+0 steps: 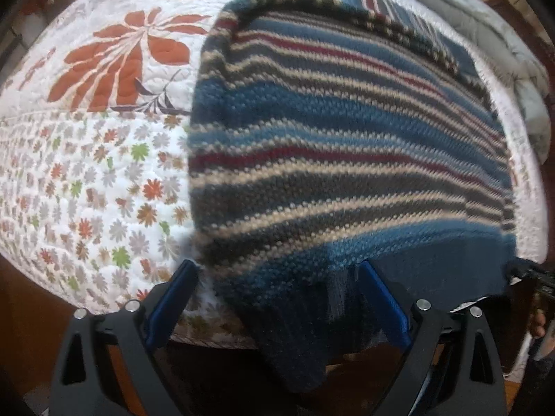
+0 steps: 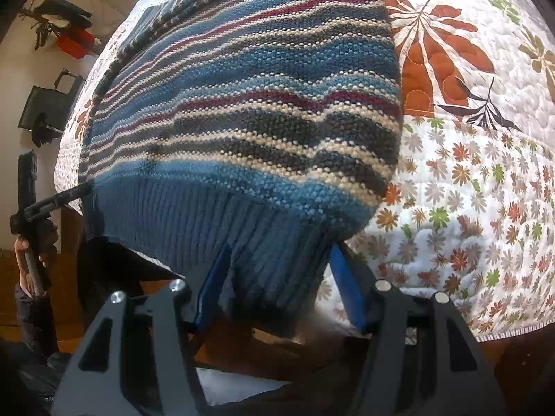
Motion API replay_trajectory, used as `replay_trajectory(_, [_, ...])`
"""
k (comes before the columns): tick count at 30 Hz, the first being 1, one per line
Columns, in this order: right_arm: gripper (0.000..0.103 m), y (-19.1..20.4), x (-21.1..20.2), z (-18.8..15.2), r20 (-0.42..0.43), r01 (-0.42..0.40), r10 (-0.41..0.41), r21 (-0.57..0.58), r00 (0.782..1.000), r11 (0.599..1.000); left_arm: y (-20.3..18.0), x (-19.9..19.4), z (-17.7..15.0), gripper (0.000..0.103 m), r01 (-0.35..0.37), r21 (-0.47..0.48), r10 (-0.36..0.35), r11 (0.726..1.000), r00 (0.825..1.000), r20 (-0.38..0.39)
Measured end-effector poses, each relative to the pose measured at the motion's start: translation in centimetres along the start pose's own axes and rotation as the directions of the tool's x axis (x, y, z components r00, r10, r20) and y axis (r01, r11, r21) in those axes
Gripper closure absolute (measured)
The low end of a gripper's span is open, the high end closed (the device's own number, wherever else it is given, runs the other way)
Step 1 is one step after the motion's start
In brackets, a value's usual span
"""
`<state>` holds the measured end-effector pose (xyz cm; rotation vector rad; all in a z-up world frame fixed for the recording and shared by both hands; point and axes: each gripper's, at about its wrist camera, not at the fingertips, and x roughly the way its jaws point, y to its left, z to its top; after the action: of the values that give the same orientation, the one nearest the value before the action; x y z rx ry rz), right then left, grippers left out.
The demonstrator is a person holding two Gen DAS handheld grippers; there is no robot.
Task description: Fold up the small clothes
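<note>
A knitted sweater (image 1: 347,138) (image 2: 242,104) with blue, grey, cream and red stripes lies flat on a floral quilt (image 1: 86,173) (image 2: 468,173). Its dark blue ribbed hem (image 2: 222,215) hangs over the near edge of the bed. My left gripper (image 1: 277,274) stands wide open at the hem's left corner, the cloth loose between its blue pads (image 1: 173,298). My right gripper (image 2: 277,260) straddles the hem's right corner. Its jaws stand apart, and the ribbed cloth fills the gap without being pinched. The left gripper (image 2: 34,208) also shows in the right wrist view, held by a hand (image 2: 31,253).
The bed's near edge (image 1: 208,332) runs just in front of both grippers, with wooden floor (image 2: 242,353) below. A grey duvet (image 1: 503,34) is bunched at the far right of the bed. Black and red items (image 2: 69,34) hang on the wall to the left.
</note>
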<state>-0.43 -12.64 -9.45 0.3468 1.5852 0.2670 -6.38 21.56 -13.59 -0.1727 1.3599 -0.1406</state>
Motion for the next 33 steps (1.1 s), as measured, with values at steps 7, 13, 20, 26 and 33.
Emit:
replay_trajectory(7, [0.044,-1.1,0.3,0.0,-0.012,-0.03,0.031,0.02,0.999,0.999,2.1,0.1,0.9,0.009,0.011,-0.043,-0.012,0.999,1.0,-0.019])
replay_trajectory(13, [0.048,-0.7,0.4,0.1,-0.01,-0.054,0.054,0.009,0.998,0.999,0.4,0.7,1.2,0.01,0.041,0.0,-0.041,0.999,0.998,-0.045])
replay_trajectory(20, [0.056,-0.9,0.6,0.3,-0.018,-0.05,0.051,0.018,0.999,0.999,-3.0,1.6,0.9,0.02,0.048,0.035,-0.046,0.998,0.997,-0.056])
replay_trajectory(26, [0.086,-1.0,0.5,0.3,-0.013,-0.095,0.096,0.022,0.995,0.995,-1.4,1.8,2.3,0.086,0.016,-0.021,-0.016,1.0,0.999,-0.036])
replay_trajectory(33, [0.087,-0.1,-0.6,0.3,0.012,-0.085,0.086,-0.034,0.996,0.996,-1.3,0.5,2.3,0.091,0.015,0.003,-0.015,1.0,1.0,-0.017])
